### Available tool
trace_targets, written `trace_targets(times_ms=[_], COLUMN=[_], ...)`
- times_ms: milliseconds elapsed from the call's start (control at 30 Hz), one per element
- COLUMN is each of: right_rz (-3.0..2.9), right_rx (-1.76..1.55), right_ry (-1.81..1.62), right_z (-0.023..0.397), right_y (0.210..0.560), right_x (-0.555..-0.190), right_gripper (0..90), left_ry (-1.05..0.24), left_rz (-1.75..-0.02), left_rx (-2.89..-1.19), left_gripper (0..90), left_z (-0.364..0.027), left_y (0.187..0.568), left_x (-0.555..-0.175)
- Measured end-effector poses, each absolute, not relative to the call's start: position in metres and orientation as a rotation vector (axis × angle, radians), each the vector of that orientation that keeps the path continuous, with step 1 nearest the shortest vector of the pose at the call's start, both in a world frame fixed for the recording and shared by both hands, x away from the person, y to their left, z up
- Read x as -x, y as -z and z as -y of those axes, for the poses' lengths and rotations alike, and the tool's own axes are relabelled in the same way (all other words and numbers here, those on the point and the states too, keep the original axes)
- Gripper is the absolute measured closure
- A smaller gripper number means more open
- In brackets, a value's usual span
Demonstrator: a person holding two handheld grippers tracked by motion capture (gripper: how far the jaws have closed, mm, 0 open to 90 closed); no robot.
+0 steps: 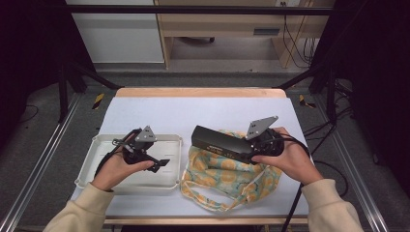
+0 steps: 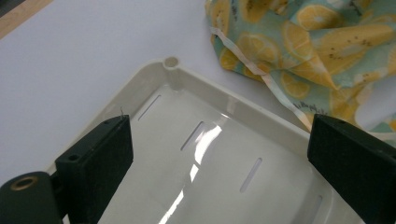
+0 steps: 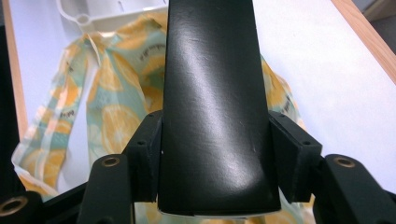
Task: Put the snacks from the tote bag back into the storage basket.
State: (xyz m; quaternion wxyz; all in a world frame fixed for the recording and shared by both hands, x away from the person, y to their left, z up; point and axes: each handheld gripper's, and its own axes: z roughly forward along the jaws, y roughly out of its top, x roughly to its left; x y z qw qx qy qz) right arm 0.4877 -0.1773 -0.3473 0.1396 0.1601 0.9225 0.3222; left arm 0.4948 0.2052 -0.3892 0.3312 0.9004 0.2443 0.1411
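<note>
1. Two tools over a white table (image 1: 159, 108): left tool (image 1: 163, 163) above a cream tray (image 1: 96, 145), right tool (image 1: 244, 151) above a lemon-print cloth bag (image 1: 227, 176).
2. Right tool pinches one end of a long black box (image 1: 222, 143), jaws pressed on both its sides. The box is held off the table, over the bag, pointing toward the tray.
3. Left tool's jaws are spread wide, nothing between them.
4. High view shows pale markings on the box's side, too small to read. Right gripper view shows the box (image 3: 212, 107) as a plain, scuffed black face, the bag (image 3: 112, 116) beneath it, a tray corner (image 3: 84, 18) beyond, and small dark print on the cloth, unreadable.
5. Left gripper view shows slots in the tray floor (image 2: 252, 175), a round corner post, and the bag's strap (image 2: 247, 63) lying just beside the tray rim.
</note>
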Motion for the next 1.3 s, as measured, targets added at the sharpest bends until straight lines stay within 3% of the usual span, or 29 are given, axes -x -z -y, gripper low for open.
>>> trace_targets(times_ms=[700, 1300], right_rz=[-2.757, -2.830], right_rx=[-0.333, -0.208], right_ry=[-0.888, -0.838], right_z=[0.127, 0.092], right_y=[0.345, 0.349], right_x=[-0.493, -0.490], right_gripper=[43.2, 43.2], left_ry=[-0.380, -0.320], left_rz=[-0.416, -0.183], left_rx=[-2.524, -2.710], left_gripper=[5.9, 6.6], left_z=[-0.207, -0.191], left_y=[0.341, 0.331], left_x=[-0.495, -0.486])
